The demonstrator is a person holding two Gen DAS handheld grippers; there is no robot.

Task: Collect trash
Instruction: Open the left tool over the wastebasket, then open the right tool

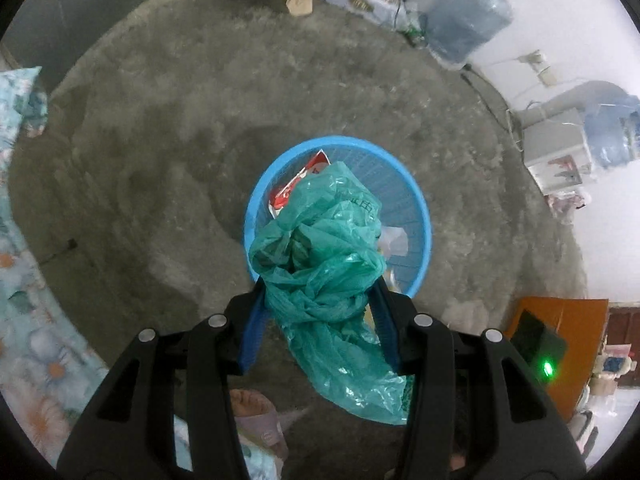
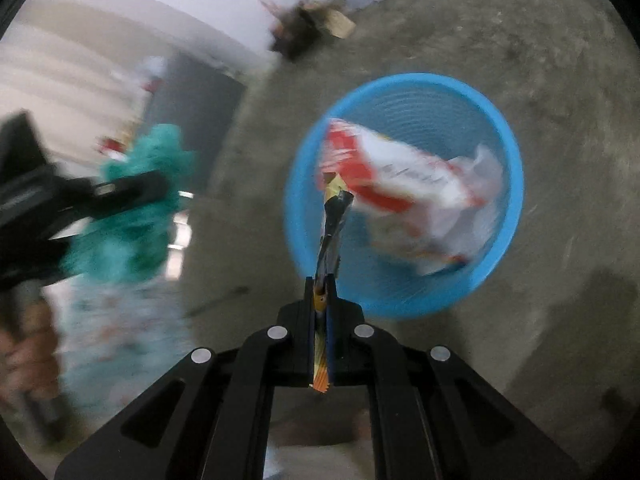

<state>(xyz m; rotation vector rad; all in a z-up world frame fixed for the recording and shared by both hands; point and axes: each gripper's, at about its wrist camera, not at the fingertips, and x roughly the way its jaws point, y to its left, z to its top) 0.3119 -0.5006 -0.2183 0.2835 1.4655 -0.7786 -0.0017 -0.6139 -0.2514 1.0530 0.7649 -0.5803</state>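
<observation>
We are at the drop-off step: both grippers carry trash toward the round blue plastic mesh basket standing on the grey concrete floor.

Our left gripper has its blue-padded fingers half spread and pressed against a crumpled green plastic bag, which bulges between them and hangs down past the jaws. In the left wrist view the bag covers the basket's rim from about 6 to 9 o'clock, so we judge that this load is over the near edge rather than the middle.

Our right gripper has its fingers pinched tight on a thin, dark crumpled foil wrapper with a yellow-orange tail showing behind the pads. In the right wrist view, which is smeared by motion, the wrapper's tip reaches the basket's rim at about 9 o'clock; the basket itself lies toward 1 o'clock of the gripper.

Already inside the basket lie a red and white plastic packet and a pale clear plastic bag, so part of the collecting looks done.

Next, we think each load needs carrying further over the basket's open mouth, then the fingers spread to let it fall. The green bag is bulky and light, so it may cling to a pad or drape over the rim.
</observation>
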